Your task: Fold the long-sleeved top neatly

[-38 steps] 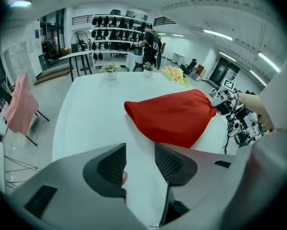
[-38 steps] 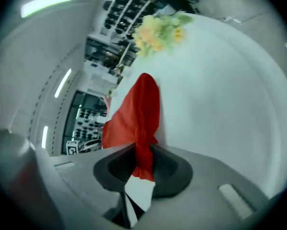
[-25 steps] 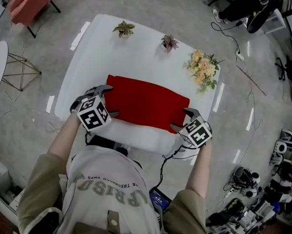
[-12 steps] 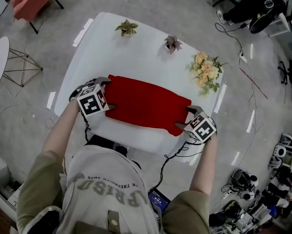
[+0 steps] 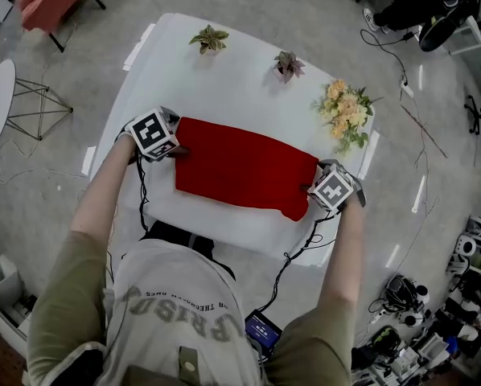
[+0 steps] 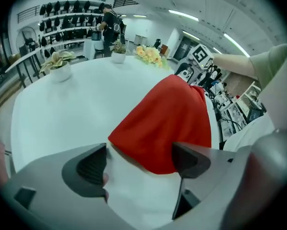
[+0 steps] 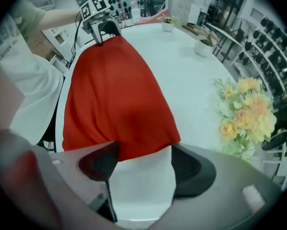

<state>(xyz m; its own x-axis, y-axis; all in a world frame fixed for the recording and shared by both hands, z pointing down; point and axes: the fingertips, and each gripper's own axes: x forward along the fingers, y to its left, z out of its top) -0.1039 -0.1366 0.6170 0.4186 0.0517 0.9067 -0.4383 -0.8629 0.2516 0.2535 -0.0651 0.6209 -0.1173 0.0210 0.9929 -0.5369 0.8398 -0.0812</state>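
Both tongs stood released at the two short ends of the folded red top.

Nearest, the person's left forearm (image 5: 104, 195) and right forearm (image 5: 345, 248) reached out over the near edge of the white surface (image 5: 224, 83), the right tongs (image 7: 144, 169) pointing straight down and the left tongs (image 6: 141, 163) tilted steeply down. The left jaws had just been opening and stood wide, with the left end of the long-sleeved top (image 5: 244, 167) lying between the tips, unpressed. The right jaws also stood apart, the top's right edge just at their tips and unclamped. The top lay flat as a long rectangle near the surface's near edge. Beyond it was bare surface, then two small potted plants (image 5: 209, 38) (image 5: 287, 64) and a flower bouquet (image 5: 345, 115) along the far rim.
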